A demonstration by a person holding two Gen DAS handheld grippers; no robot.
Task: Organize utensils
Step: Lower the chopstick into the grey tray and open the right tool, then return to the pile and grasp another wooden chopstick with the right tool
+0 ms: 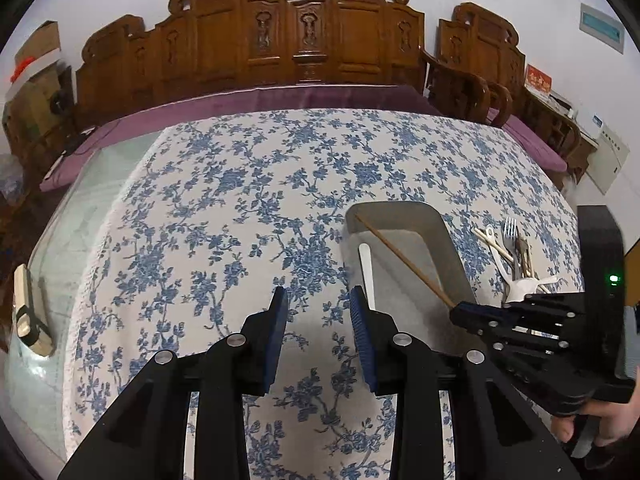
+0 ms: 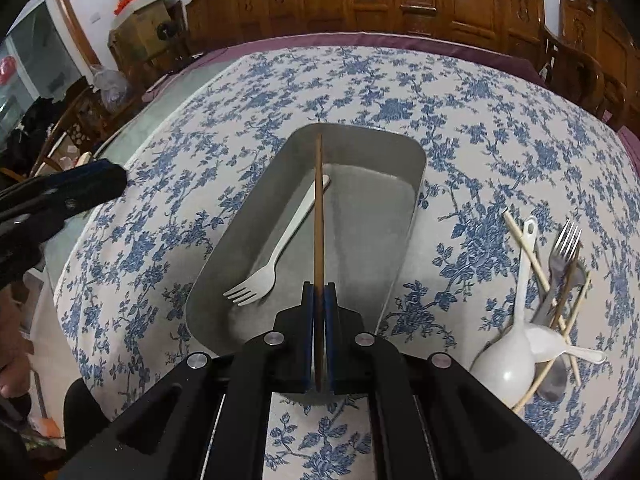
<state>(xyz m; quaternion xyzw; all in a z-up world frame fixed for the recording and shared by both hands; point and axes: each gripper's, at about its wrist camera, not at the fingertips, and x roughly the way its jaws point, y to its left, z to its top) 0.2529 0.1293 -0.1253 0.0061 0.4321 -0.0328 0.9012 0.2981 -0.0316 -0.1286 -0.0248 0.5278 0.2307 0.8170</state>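
Observation:
A grey metal tray (image 2: 360, 130) lies on the blue-flowered tablecloth (image 2: 400, 92) with a white plastic fork (image 2: 280, 244) inside it. My right gripper (image 2: 319, 286) is shut on a brown chopstick (image 2: 319, 208), which it holds over the tray, pointing toward the far rim. The left wrist view shows the same right gripper (image 1: 460, 312), chopstick (image 1: 404, 258) and tray (image 1: 400, 206). My left gripper (image 1: 319, 292) hangs open over bare cloth just left of the tray, with nothing between its fingers. To the right of the tray is a pile of loose utensils (image 2: 548, 300): white spoons, metal forks, pale chopsticks.
A carved wooden bench (image 1: 280, 40) with a purple cushion (image 1: 320, 96) runs behind the table. Uncovered glass tabletop (image 1: 80, 220) shows at the left, with a small beige object (image 1: 28, 312) on it. A person's hand (image 1: 600, 420) holds the right gripper's handle.

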